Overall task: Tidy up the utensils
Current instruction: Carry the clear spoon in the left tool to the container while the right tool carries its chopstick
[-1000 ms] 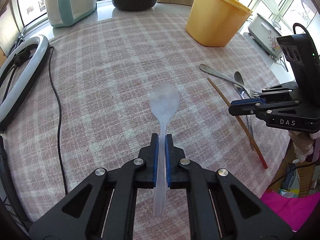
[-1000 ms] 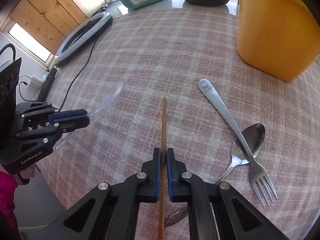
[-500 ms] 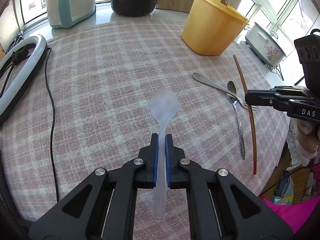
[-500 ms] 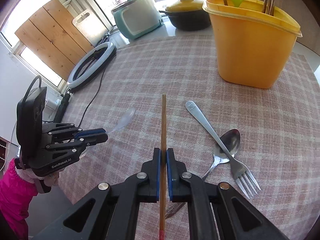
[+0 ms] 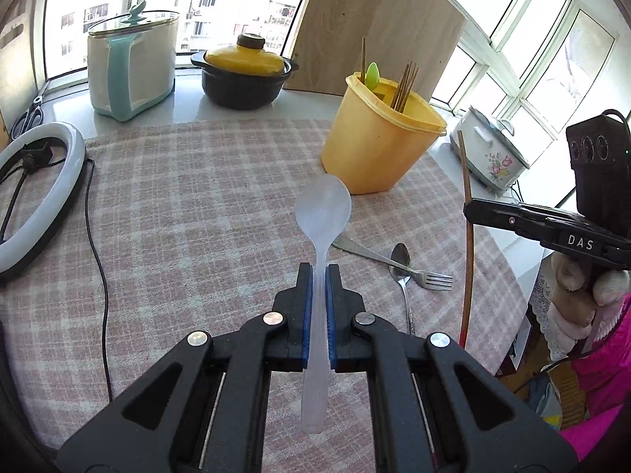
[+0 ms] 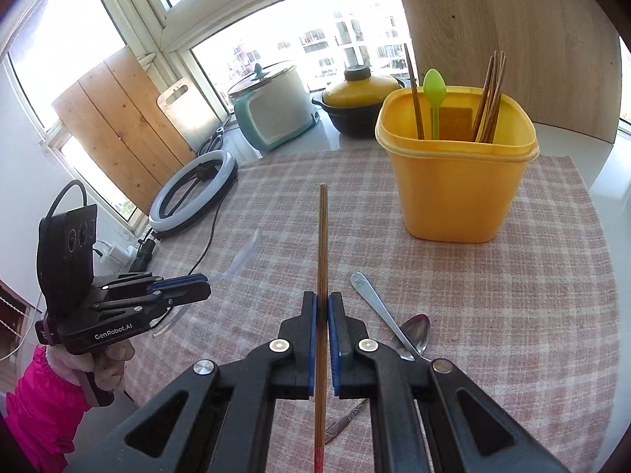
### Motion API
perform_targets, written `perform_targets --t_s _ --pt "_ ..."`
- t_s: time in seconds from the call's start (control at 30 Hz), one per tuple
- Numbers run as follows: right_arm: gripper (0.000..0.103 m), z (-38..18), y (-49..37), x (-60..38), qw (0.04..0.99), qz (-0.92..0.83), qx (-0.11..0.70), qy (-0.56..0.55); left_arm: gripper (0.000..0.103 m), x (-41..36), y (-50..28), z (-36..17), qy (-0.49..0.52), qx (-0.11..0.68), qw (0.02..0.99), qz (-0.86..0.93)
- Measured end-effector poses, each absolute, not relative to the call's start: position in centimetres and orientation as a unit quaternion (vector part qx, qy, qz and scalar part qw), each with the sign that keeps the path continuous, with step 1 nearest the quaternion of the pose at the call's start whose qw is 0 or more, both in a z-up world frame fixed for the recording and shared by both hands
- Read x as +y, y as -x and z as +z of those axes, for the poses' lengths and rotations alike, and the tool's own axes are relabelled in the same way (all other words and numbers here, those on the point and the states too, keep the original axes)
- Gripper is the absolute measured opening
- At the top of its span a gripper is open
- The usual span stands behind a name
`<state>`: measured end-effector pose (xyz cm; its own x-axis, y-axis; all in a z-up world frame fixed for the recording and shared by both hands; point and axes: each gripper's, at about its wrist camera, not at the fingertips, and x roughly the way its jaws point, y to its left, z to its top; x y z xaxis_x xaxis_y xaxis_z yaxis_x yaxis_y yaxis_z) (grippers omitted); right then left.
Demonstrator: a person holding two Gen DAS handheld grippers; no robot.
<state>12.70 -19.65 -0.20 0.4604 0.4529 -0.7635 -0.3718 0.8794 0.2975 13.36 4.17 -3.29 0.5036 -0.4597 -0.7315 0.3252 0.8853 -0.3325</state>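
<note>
Two grippers, both loaded! The left gripper [image 5: 319, 272] has its blue pads pinched tight on the handle of a clear plastic spoon [image 5: 324, 213], bowl pointing ahead and lifted above the cloth. Over on the other side, the right gripper [image 6: 322, 302] is clamped just as tight on a single wooden chopstick [image 6: 322, 236], red-tipped at the near end, and that one is off the table too.

Down below lie one metal fork [image 6: 372, 299] and one metal spoon [image 6: 414, 333], crossed and touching, right beside the right gripper's fingers. Beyond them stands one yellow utensil bin [image 6: 457, 197], upright, with a green spoon [image 6: 434, 86], a lone dark chopstick and a bundle of wooden chopsticks [image 6: 489, 94] standing inside; how many sticks are in the bundle I cannot tell.

Everything sits on a round table under a pink-and-white checked tablecloth [image 5: 189, 213]. At its left edge rests one ring light [image 5: 35, 197] with a black cable trailing across the cloth. Behind, on the pale sill under bright windows, we have one white-and-teal cooker [image 5: 130, 67], one black pot with a yellow lid [image 5: 244, 71] and one floral rice cooker [image 5: 493, 153] off to the right. A wooden board [image 6: 130, 126] leans against the window.
</note>
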Motion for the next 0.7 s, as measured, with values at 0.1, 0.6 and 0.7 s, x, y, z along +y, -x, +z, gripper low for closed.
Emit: perform_targets --t_s 0.1,0.6,0.7 --pt "0.003 1.4 -13.1 -20.5 0.864 0.235 0.441 -0.052 0.004 3.4 -14.4 -1.8 0.080 0.420 0.873 -0.234" --pt "0.003 8.7 -19.0 -24.8 0.910 0.184 0.360 -0.094 0.004 -3.4 -22.0 3.2 0.085 0.330 0.904 -0.259" --pt "0.003 9.9 -20.4 -25.6 0.917 0.172 0.346 -0.102 0.004 -4.6 -23.8 3.5 0.087 0.324 0.905 -0.260"
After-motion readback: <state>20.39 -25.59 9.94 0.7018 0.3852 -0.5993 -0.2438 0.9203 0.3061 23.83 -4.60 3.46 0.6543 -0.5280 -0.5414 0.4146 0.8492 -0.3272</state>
